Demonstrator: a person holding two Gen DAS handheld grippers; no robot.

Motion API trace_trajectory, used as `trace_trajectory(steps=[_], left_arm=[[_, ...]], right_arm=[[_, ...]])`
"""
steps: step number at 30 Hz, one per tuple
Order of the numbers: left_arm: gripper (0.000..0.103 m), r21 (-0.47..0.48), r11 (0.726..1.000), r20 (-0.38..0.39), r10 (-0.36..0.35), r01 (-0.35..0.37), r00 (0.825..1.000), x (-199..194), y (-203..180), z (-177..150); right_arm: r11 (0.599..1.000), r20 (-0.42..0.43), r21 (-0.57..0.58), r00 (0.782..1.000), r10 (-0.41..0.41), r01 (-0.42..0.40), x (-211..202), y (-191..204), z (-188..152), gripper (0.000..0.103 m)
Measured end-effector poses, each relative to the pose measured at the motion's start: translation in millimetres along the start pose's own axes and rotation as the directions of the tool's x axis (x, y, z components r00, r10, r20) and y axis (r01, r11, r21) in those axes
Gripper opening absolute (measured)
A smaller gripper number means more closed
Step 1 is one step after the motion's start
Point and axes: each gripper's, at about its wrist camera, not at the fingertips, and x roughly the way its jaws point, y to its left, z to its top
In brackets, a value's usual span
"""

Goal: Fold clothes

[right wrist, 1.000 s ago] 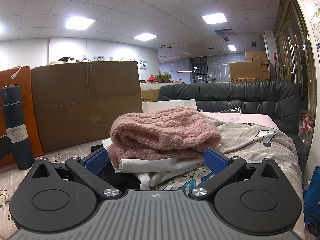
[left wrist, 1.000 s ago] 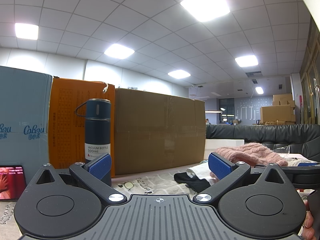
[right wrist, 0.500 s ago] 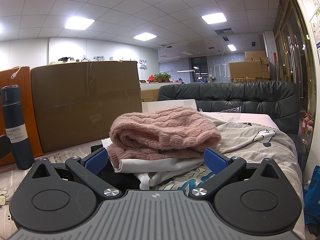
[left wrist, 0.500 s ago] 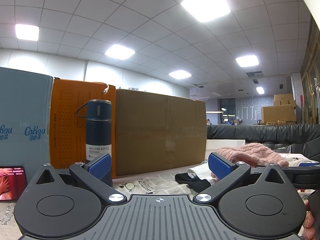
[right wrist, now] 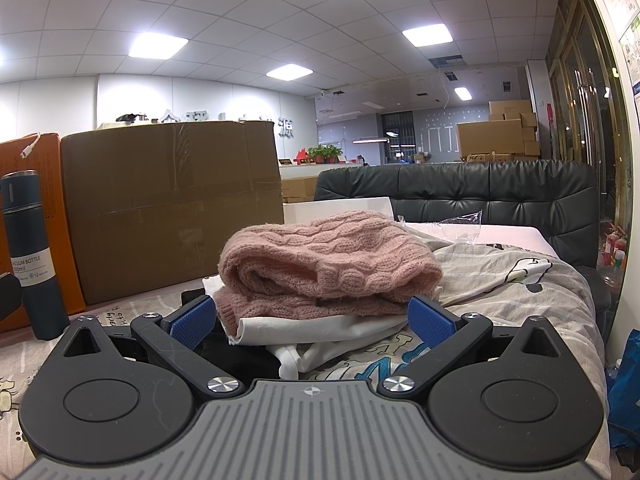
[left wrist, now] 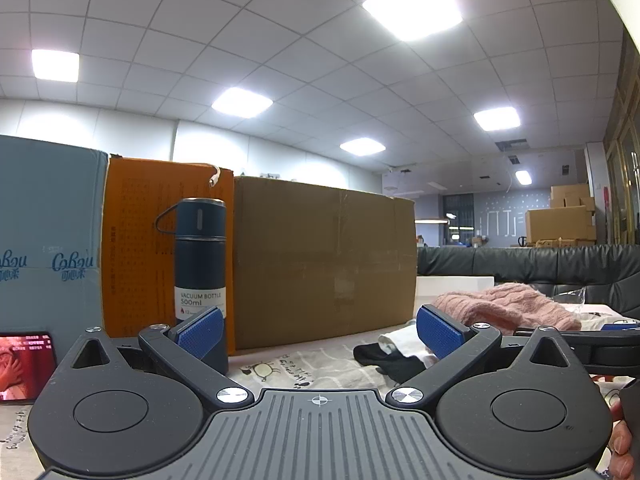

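Starting from the biggest item: the bench [right wrist: 520, 292] is covered with a printed cartoon sheet [right wrist: 532, 280], and a brown cardboard box [right wrist: 168, 208] walls off the back, with an orange box [left wrist: 160, 248] and a blue carton [left wrist: 44, 240] left of it. No room to spread fabric backwards, so I'd work toward the near edge.

The clothes pile [right wrist: 320, 288] sits just ahead of the right gripper [right wrist: 311, 320]: pink cable-knit sweater [right wrist: 328, 256] on top, white garment [right wrist: 320, 328] under it, something black [right wrist: 236, 352] at the bottom. In the left view the pile lies off to the right, beside the box.

Right gripper: jaws spread wide, nothing in them, level with the pile's lower layers. Left gripper [left wrist: 318, 332]: also wide apart and empty, aimed at bare sheet with the pile off its right finger.

Judgement: step in hand is taking the first garment off the stack. Do it well by:
- raising the right gripper to sweater height, else it bites the white layer too
- pinching one knit edge only, not the folded bulk
- bringing the left gripper across to a second edge before lifting, since thick knit sags
- staying clear of the vacuum bottle [left wrist: 200, 276], upright by the left finger; it looks easy to tip

The phone [left wrist: 24, 360] at far left is out of the way.
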Motion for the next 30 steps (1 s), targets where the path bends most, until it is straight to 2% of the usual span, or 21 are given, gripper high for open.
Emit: trace_trajectory(steps=[30], left_arm=[[0.103,-0.003,1.0,-0.005,0.001,-0.001,1.0,0.7,0.6,0.2]], right_arm=[[1.0,-0.002,0.002,1.0,-0.001,0.001,0.0,0.2,-0.1,0.103]])
